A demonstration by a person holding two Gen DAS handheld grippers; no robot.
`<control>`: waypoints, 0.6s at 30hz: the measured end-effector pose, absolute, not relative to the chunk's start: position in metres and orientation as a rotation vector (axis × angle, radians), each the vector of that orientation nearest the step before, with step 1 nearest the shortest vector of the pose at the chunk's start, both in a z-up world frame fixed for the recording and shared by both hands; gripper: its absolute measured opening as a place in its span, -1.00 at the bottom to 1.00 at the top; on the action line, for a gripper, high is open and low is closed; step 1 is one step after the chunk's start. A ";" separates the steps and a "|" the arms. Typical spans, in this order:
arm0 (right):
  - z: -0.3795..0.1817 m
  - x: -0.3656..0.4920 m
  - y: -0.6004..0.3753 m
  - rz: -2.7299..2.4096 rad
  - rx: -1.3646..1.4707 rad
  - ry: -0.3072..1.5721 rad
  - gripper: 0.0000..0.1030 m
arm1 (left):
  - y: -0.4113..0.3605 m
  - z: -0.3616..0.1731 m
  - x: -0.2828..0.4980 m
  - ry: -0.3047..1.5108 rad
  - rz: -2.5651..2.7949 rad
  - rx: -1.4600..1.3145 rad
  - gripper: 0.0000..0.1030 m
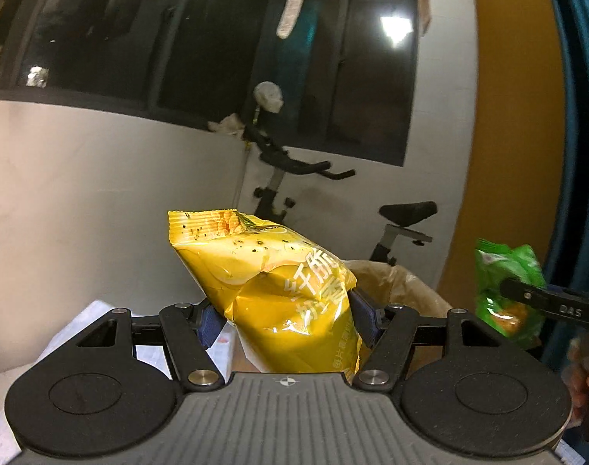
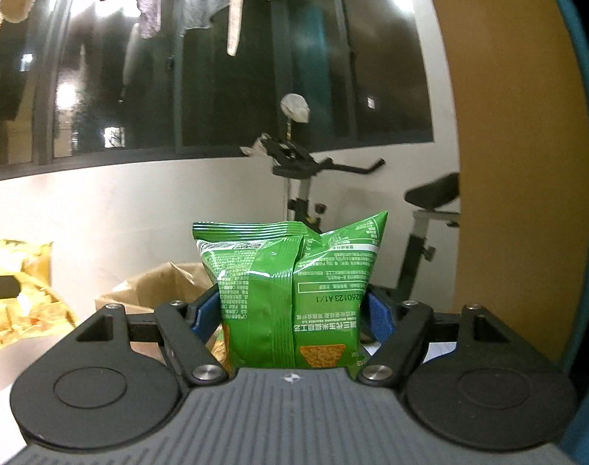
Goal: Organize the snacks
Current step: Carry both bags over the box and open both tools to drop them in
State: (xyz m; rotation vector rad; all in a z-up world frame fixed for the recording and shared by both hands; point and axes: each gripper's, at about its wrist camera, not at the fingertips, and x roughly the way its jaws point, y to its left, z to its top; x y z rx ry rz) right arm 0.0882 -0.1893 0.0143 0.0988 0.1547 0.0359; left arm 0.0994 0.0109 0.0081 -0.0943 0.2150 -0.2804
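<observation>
My left gripper (image 1: 288, 319) is shut on a yellow snack bag (image 1: 271, 286), which stands up between its blue pads, lifted in the air. In the right wrist view my right gripper (image 2: 290, 319) is shut on a green snack bag (image 2: 294, 290), held upright with its back label facing me. The green bag (image 1: 503, 290) also shows at the right edge of the left wrist view, with a black finger of the right gripper across it. The yellow bag (image 2: 19, 290) appears at the far left of the right wrist view. Both grippers point almost level toward the wall.
An open brown paper bag (image 1: 402, 283) (image 2: 158, 290) stands just beyond the two held bags. Behind it an exercise bike (image 1: 294, 170) (image 2: 313, 178) stands against the white wall under a dark window. Laundry hangs overhead. White papers (image 1: 97, 321) lie low at the left.
</observation>
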 end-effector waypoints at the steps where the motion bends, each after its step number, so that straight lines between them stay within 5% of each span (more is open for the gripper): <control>1: 0.014 0.096 -0.187 0.042 0.095 0.149 0.47 | 0.007 0.010 0.103 0.214 -0.288 -0.086 0.34; 18: 0.022 0.200 -0.167 0.137 0.065 0.130 0.47 | -0.032 0.017 0.211 0.284 -0.384 -0.052 0.34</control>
